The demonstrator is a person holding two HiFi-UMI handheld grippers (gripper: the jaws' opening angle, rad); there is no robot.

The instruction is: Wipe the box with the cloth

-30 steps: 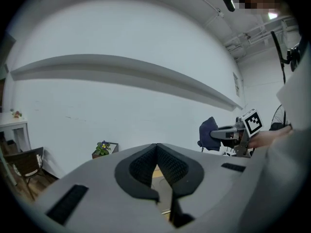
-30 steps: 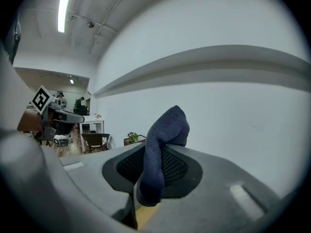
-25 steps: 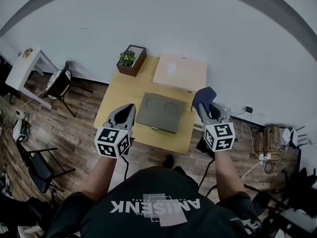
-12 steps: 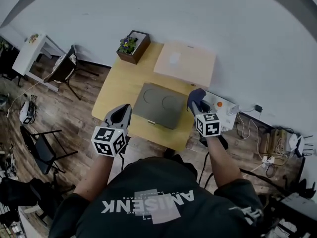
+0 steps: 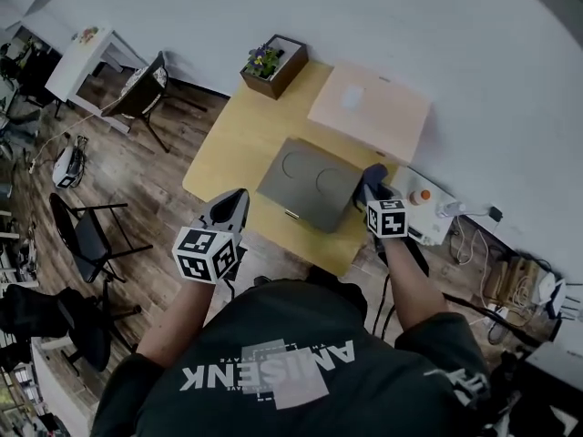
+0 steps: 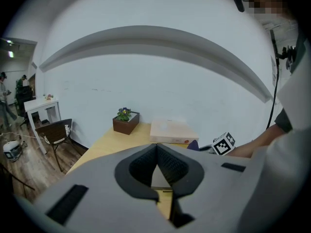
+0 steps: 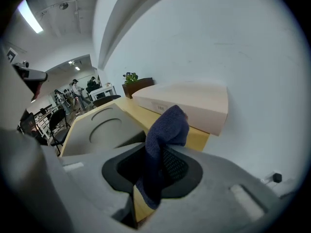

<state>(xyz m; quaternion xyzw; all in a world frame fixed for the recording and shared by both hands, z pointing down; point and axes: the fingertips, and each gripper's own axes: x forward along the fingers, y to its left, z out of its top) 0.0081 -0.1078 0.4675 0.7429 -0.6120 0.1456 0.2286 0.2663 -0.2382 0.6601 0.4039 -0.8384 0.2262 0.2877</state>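
- Sitting flat mid-table toward the front edge: grey box point(image 5: 310, 182), two round recesses in its lid. Judged to be the thing to wipe, since the cloth is right at it.
- cloth point(image 7: 164, 127): dark blue, pinched between the jaws of the right gripper point(image 5: 373, 192), with a tuft sticking out past the tips. That leaves free fabric to drag over the lid.
- right gripper: clenched on the cloth at the grey box's right end, near the table's right edge. Can't tell whether the cloth touches the box.
- left gripper point(image 5: 236, 200): jaws pressed together, nothing between them. It hangs over the front edge, left of the grey box and apart from it. Likely parked clear of the wipe path, and could brace the box if it slides.
- pale box point(image 5: 369, 112): far right corner, just behind the grey box.
- planter point(image 5: 273, 62): far left corner. Neither it nor the pale box blocks the lid.
- table point(image 5: 232, 148): yellow, left side bare.
- Wipe judged at its start, with most of the lid not yet covered.
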